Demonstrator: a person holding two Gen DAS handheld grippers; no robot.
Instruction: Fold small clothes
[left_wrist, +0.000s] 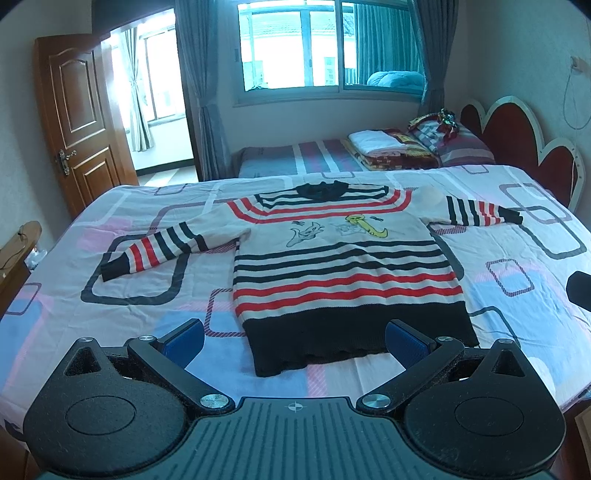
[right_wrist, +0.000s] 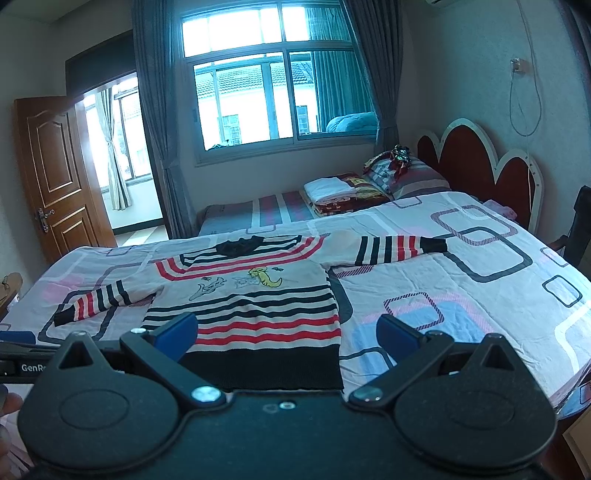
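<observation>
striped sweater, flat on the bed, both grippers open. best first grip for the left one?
Probably the left sleeve cuff. The sweater lies face up and flat, both sleeves spread out sideways, so that dark cuff is a free edge on the bedsheet. Bring the left gripper in low from the near-left, pinch the cuff, and fold the sleeve across the body. The right gripper could mirror this.

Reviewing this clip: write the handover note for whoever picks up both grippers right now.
Left gripper: open, empty, above the sweater's black hem.
Right gripper: open, empty, over the hem's right corner.
Striped sweater: flat, face up on the bedsheet, both sleeves spread outward, collar at the far end.
Done: sweater laid out; no fold made.
Left: fold in the sleeves, then fold the body.
</observation>
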